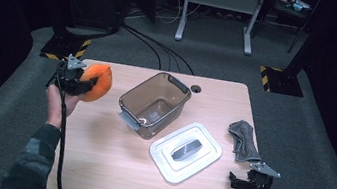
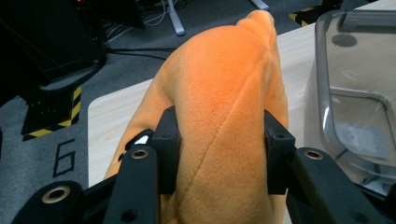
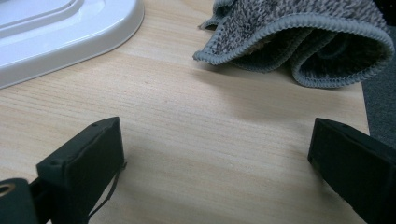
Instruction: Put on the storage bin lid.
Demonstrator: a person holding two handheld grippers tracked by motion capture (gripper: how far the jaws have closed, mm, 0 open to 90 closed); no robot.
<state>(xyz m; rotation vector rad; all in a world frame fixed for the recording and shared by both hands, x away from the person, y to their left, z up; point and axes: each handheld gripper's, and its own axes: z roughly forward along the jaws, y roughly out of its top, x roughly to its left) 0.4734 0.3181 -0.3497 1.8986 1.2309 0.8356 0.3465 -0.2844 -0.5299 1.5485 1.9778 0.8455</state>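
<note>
The soft orange plush toy (image 2: 224,121) sits clamped between the two black jaws of the left hand-held gripper (image 2: 223,149), whose pads press into its fuzzy sides so that the fabric bulges above and between them; a stitched seam runs down its middle in the left gripper view. In the high view the same orange plush toy (image 1: 96,81) is held off the wooden surface above the far left corner of the light wood desk (image 1: 96,159), with the left hand-held gripper (image 1: 82,83) on its left side and the person's left hand (image 1: 59,103) gripping the handle below it. To its right, well apart, stands the clear smoky-grey plastic storage box (image 1: 155,103), open at the top, and nearer the person lies its white rectangular plastic lid (image 1: 185,151), flat on the desk. Further right a crumpled grey terry cloth (image 1: 244,140) rests by the desk's right edge. The right hand-held gripper (image 3: 215,163) rests low at the near right corner, its jaws spread wide with only bare wood between them, the cloth just beyond its tips
</note>
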